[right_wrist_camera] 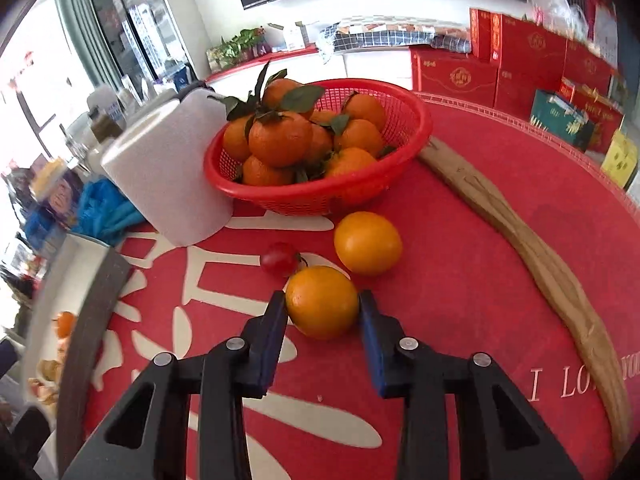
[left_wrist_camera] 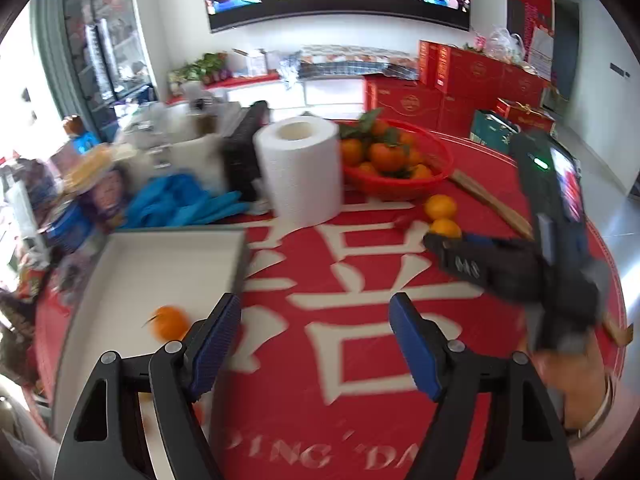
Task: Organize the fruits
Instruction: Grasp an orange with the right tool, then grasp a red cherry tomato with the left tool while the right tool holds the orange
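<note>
My right gripper [right_wrist_camera: 322,296] is shut on a yellow-orange fruit [right_wrist_camera: 320,312] lying on the red tablecloth, one blue pad against each side of it. A second orange [right_wrist_camera: 368,242] and a small red tomato-like fruit [right_wrist_camera: 279,260] lie just beyond it. Behind them stands a red mesh basket [right_wrist_camera: 304,200] heaped with leafy mandarins. My left gripper [left_wrist_camera: 315,304] hangs open over the cloth with nothing between its fingers, right of a white tray [left_wrist_camera: 160,264]. A small mandarin [left_wrist_camera: 172,322] lies in that tray. In the left wrist view the right gripper's body [left_wrist_camera: 520,264] reaches in from the right.
A roll of white paper towel [right_wrist_camera: 168,184] stands left of the basket. A long wooden stick [right_wrist_camera: 520,232] lies along the right side of the cloth. Blue gloves [left_wrist_camera: 180,204] and packets crowd the far left. Red gift boxes [left_wrist_camera: 460,76] are stacked behind the table.
</note>
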Action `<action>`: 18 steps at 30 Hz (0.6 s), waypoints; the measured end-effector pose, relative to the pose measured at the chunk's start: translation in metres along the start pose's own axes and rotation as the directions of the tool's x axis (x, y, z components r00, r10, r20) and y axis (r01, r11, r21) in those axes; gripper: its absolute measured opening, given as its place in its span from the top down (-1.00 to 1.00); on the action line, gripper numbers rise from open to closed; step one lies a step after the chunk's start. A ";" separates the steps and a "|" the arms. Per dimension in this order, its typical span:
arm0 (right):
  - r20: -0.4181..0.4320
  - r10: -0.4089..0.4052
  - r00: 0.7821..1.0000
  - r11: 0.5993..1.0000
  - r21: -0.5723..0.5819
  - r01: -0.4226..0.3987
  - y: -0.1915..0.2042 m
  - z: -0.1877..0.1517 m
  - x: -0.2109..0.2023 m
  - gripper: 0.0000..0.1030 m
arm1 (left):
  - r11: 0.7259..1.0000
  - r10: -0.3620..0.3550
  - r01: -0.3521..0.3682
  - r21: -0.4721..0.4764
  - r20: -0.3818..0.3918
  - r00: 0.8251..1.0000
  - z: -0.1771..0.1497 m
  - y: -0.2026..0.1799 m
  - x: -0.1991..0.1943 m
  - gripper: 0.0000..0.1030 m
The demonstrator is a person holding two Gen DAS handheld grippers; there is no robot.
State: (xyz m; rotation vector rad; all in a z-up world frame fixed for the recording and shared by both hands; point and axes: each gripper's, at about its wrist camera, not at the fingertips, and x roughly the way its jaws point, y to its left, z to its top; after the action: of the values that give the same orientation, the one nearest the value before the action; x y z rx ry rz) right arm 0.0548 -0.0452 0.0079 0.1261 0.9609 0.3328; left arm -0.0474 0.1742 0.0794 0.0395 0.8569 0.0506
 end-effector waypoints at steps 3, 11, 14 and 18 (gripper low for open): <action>0.009 0.035 0.999 0.999 0.011 -0.035 -0.018 -0.012 -0.018 0.28 | 1.000 -0.002 0.002 0.027 0.003 1.000 0.014 -0.020 0.023 -0.53; 0.044 0.066 0.997 0.996 0.057 -0.068 -0.063 -0.051 -0.068 0.28 | 0.998 -0.042 0.045 0.046 -0.055 0.998 0.043 -0.057 0.092 -0.32; 0.051 0.075 0.996 0.995 0.060 -0.078 -0.070 -0.059 -0.077 0.28 | 0.997 -0.025 0.028 0.070 -0.050 0.998 0.048 -0.066 0.110 -0.32; 0.068 0.074 0.995 0.996 0.047 -0.077 -0.071 -0.067 -0.085 0.28 | 0.998 -0.016 0.020 0.053 -0.084 0.996 0.050 -0.068 0.131 -0.32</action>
State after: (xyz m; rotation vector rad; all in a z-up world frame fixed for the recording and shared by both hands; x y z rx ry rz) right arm -0.0290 -0.1433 0.0186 0.2182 0.9007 0.3724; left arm 0.0777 0.1133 0.0093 0.0806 0.9417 0.0125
